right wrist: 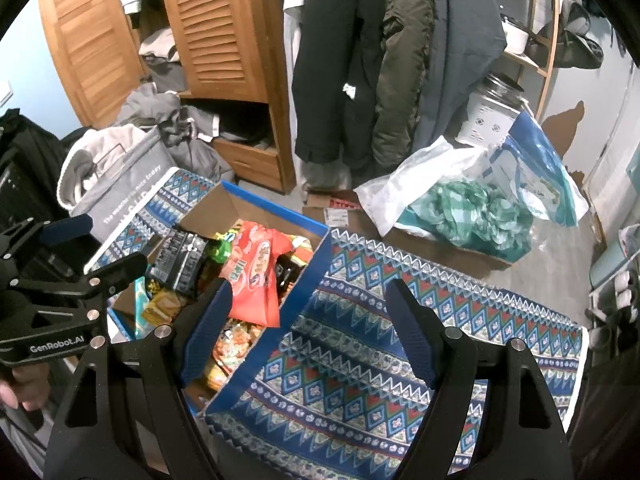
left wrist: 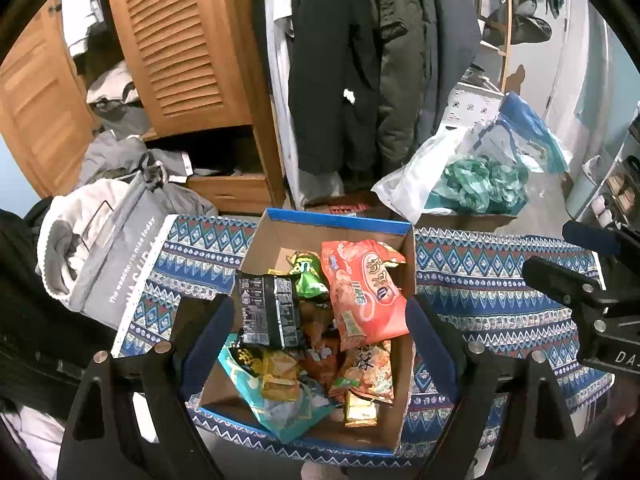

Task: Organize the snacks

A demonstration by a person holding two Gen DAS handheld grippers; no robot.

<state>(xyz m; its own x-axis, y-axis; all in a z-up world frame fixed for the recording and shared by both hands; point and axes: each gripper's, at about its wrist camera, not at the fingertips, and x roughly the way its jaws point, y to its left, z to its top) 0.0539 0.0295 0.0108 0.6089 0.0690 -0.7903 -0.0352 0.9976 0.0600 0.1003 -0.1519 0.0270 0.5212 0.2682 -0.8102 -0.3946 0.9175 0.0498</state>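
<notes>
A cardboard box with a blue rim (left wrist: 332, 216) stands on a patterned blue cloth (left wrist: 488, 284) and is packed with snacks. On top lie an orange-red bag (left wrist: 362, 292), a black packet (left wrist: 270, 312), a green packet (left wrist: 308, 276), a teal bag (left wrist: 280, 400) and a gold packet (left wrist: 360, 410). My left gripper (left wrist: 320, 336) hovers open over the box, its fingers on either side of the pile and touching nothing. My right gripper (right wrist: 310, 332) is open and empty, straddling the box's right wall (right wrist: 308, 280) above the cloth (right wrist: 360, 360). The orange-red bag (right wrist: 256, 276) and black packet (right wrist: 184, 264) show there too.
A grey fabric bag of clothes (left wrist: 108, 248) sits left of the box. Behind on the right, a white plastic bag with teal wrapping (left wrist: 472, 184) rests on a flat carton. Farther back stand a wooden wardrobe (left wrist: 180, 40) and hanging coats (left wrist: 360, 60). A shoe rack (left wrist: 616, 188) is at right.
</notes>
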